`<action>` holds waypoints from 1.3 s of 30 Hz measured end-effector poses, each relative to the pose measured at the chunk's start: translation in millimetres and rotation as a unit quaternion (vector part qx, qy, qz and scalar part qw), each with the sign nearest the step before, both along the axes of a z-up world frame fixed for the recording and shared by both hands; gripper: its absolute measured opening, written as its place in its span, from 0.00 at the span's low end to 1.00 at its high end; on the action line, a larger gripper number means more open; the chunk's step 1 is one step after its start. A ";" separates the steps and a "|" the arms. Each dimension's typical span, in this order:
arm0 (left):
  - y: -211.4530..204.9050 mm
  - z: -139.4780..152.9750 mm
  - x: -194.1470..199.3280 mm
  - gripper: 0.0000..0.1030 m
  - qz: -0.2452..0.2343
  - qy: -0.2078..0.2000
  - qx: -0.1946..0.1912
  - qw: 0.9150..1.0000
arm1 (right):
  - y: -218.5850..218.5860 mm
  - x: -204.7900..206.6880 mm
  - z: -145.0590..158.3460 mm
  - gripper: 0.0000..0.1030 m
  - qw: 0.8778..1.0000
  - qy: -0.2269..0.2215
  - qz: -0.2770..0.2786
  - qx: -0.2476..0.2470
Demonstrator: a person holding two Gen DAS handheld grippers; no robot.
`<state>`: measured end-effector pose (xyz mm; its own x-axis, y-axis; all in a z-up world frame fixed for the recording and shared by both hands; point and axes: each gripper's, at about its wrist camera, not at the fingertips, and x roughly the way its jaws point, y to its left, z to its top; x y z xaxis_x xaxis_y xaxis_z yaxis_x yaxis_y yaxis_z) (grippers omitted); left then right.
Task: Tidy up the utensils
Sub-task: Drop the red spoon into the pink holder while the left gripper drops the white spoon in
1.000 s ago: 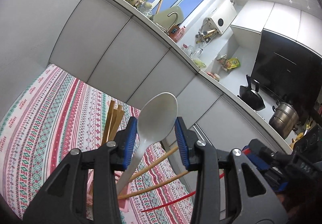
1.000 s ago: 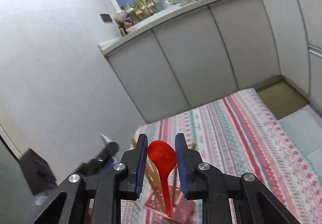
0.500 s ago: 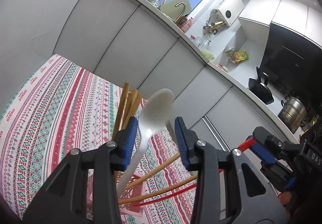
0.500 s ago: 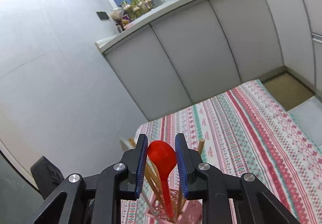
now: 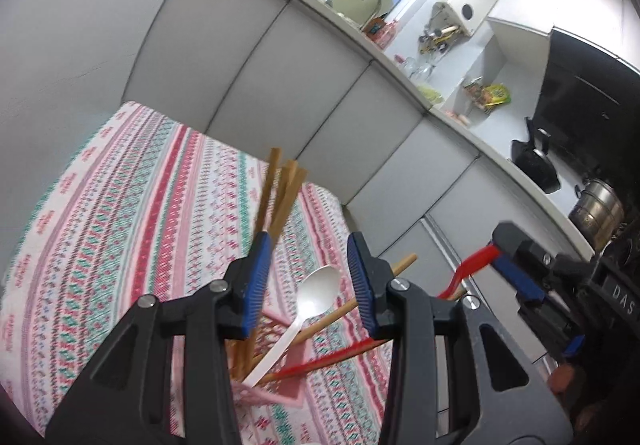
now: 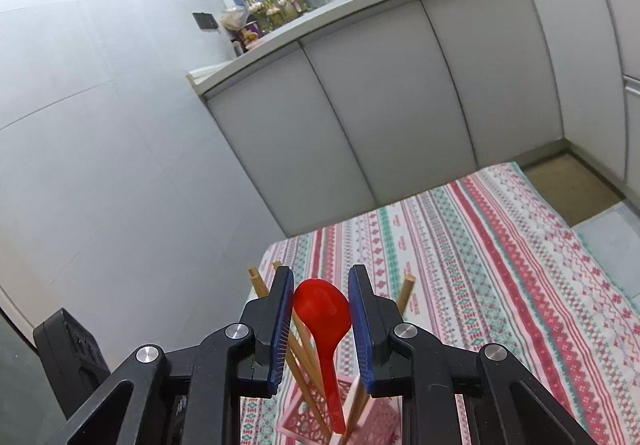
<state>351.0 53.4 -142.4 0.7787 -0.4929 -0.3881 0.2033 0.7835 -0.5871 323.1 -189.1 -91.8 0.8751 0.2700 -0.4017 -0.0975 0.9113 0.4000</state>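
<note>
Left wrist view: the left gripper (image 5: 308, 281) has its jaws spread wide with nothing between the pads; the white spoon (image 5: 304, 317) stands free beyond them, its handle down in the pink basket (image 5: 290, 385) and its bowl tilted up toward the camera. Wooden chopsticks (image 5: 280, 193) fan out of the same basket, some upright, some leaning low to the right. The basket sits on the patterned tablecloth (image 5: 120, 225). At the right edge the right gripper (image 5: 516, 265) shows with the red spoon (image 5: 472, 265) at its pads. The risk here, as I judge it, is a snag: the left pad sits right against the upright chopsticks, so a careless pull-back could drag them and tip the light basket.

Right wrist view: the right gripper (image 6: 320, 325) has its jaws closed in against the bowl of the red spoon (image 6: 322, 315), which appears pinched between the blue pads, the handle running down into the pink basket (image 6: 380, 425) among the chopsticks (image 6: 304, 365). Whether the handle tip has reached the bottom is hidden. Letting go too high could let the spoon fall sideways, knock the chopsticks, or lean far enough to topple the basket near the cloth's edge.
</note>
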 end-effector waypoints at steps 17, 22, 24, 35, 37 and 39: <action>22.8 -4.0 -15.9 0.40 0.033 0.098 0.101 0.989 | 38.1 33.6 -38.5 0.25 0.998 0.049 0.021 -0.045; 26.7 -6.9 -16.7 0.46 0.036 0.123 0.107 0.986 | 43.5 33.2 -45.2 0.30 0.996 0.063 0.032 -0.054; 27.2 -6.9 -17.6 0.49 0.034 0.130 0.113 0.984 | 41.9 30.3 -42.8 0.38 0.996 0.063 0.034 -0.056; 23.9 -6.0 -33.6 0.65 0.016 0.156 0.157 0.975 | 20.1 -9.0 -23.5 0.50 0.992 0.081 0.043 -0.092; 22.2 -6.0 -38.7 0.70 0.013 0.159 0.170 0.973 | 15.1 -16.6 -23.4 0.55 0.990 0.092 0.041 -0.098; 19.7 -6.9 -44.3 0.76 0.009 0.162 0.183 0.969 | 8.1 -23.8 -25.5 0.58 0.989 0.107 0.038 -0.099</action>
<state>306.7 73.1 -149.3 0.5930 -0.2630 -0.7611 0.0392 0.9534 -0.2990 299.3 -181.0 -117.3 0.7439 0.2300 -0.6275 -0.1016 0.9669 0.2340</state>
